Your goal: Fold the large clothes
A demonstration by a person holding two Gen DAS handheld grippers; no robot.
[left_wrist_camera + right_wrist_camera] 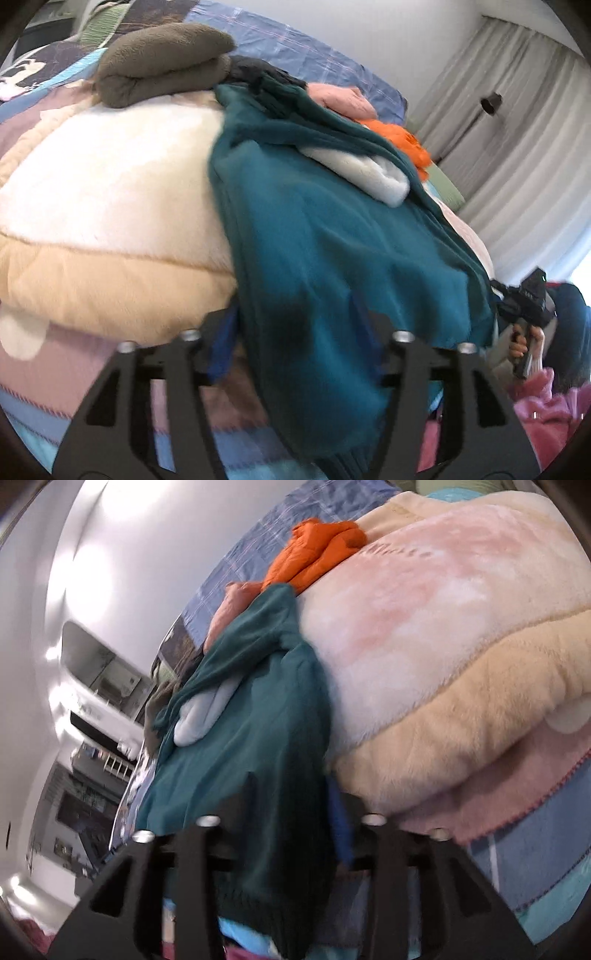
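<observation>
Teal garment (pixel 332 240) drapes between both part-open hand-held grippers (pixel 295 332) (pixel 295 819) — grip unclear.

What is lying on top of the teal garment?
A folded white fleecy piece rests on the teal garment, partly tucked beneath one of its folds. What the garment itself covers on the plush blanket cannot be seen.

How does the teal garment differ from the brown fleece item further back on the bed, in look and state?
The teal garment lies spread out and rumpled, hanging over the bed's near edge; the brown fleece item sits as a compact folded bundle. The teal garment has a pale lining showing; the brown fleece item is one plain colour. The teal garment hangs between both grippers' jaws; the brown fleece item lies apart from them. Both look like soft fleece.
</observation>
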